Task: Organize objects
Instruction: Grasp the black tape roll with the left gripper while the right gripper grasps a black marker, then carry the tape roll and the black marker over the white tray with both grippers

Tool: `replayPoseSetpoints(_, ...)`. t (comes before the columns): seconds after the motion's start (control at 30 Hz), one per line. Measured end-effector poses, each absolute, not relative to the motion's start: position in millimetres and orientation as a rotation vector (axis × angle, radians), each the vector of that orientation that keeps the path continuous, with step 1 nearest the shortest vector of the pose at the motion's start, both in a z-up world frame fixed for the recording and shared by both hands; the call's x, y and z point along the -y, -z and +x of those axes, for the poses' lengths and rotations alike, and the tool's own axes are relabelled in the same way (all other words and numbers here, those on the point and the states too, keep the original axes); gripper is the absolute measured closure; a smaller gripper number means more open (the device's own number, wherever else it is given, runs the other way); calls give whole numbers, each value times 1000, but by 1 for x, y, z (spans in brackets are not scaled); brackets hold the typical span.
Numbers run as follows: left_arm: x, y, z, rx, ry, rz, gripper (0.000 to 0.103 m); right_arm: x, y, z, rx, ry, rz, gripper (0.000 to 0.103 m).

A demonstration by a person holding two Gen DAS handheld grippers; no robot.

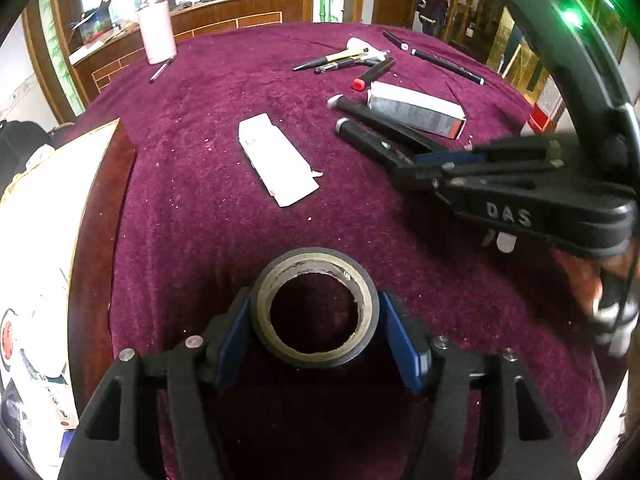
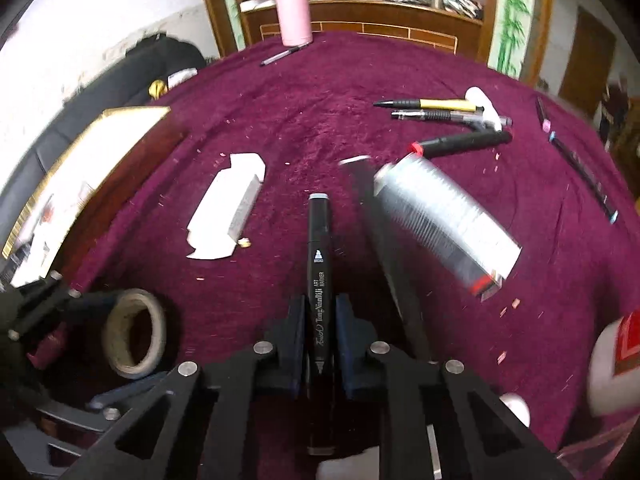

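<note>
One black marker (image 2: 319, 280) clamped in right claw (image 2: 319, 320) (long axis pointing straight ahead)

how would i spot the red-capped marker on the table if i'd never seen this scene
On the purple tablecloth, find the silver box lying to the right. Just beyond its far end lies the red-capped marker, in front of the pens. It is the only black marker with a red cap.

A purple cloth (image 1: 200, 128) covers the table. Behind it stand a wooden cabinet (image 2: 360, 24) and bamboo-painted panels (image 2: 510, 20).
</note>
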State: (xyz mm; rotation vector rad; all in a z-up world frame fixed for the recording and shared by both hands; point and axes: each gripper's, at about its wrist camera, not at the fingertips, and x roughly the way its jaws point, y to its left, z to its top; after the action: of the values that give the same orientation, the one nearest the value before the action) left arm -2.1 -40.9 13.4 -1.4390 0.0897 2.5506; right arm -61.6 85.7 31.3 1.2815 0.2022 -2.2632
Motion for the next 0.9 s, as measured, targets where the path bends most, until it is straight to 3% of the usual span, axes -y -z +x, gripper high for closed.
replayPoseSetpoints(0.03, 43, -14, -2, -67, -2557, -1438, 45, -86, -33, -58, -172, 2260, 1276, 88)
replayPoseSetpoints(0.3, 54, -17, -4, 70, -2552, -1439, 45, -90, -44, -30, 96, 2249, 1216, 87)
replayPoseSetpoints(0.9, 69, -53, 10, 43, -2656, -1366, 45, -101, -58, -1, 207, 2284, 1140, 87)
